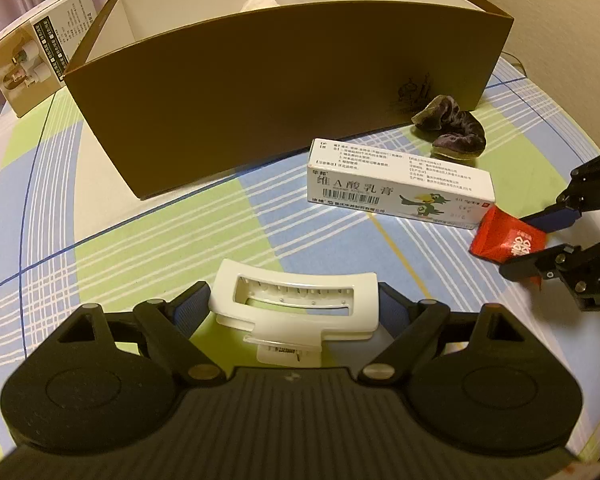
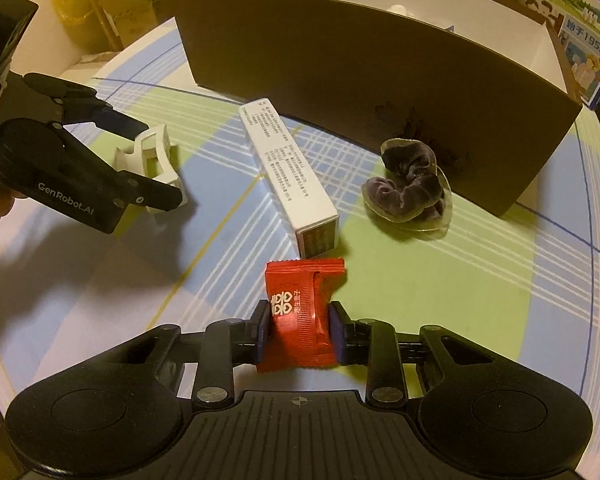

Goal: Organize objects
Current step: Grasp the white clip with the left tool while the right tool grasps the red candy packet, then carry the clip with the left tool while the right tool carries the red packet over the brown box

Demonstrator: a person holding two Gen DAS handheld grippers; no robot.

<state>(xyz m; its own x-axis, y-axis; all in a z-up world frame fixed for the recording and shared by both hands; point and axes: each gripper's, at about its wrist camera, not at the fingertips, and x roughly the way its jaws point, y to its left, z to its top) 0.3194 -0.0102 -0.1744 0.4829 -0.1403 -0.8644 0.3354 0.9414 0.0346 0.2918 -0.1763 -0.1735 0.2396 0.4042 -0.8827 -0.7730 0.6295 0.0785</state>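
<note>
Both grippers are closed on something: the left gripper [image 1: 294,304] has its blue-padded fingers [image 1: 190,308] set against the two ends of a white hair claw clip [image 1: 296,304], and the right gripper [image 2: 298,334] pinches a red sachet [image 2: 300,316] between its pads, the packet's far edge sticking out past the fingertips. From the right wrist view the left gripper [image 2: 152,164] shows at the left with the claw clip [image 2: 156,160] between its black fingers, low over the cloth; whether the clip rests on the cloth or is lifted cannot be told. From the left wrist view the right gripper [image 1: 540,236] comes in at the right edge with the sachet [image 1: 508,240] clamped near its tip. Just beyond the sachet lies a long white medicine carton [image 2: 288,176], flat on the checked tablecloth [image 2: 440,292] of blue, green and white, its near end close to the packet's edge. To the right of the carton sits a dark purple velvet scrunchie [image 2: 410,184], near the foot of the brown cardboard box [image 1: 260,100]. That box stands open-topped behind everything, white inside, with a pale rounded thing [image 1: 260,2] peeking over its wall. Left of the box a smaller printed product carton [image 1: 32,60] stands tilted.
</note>
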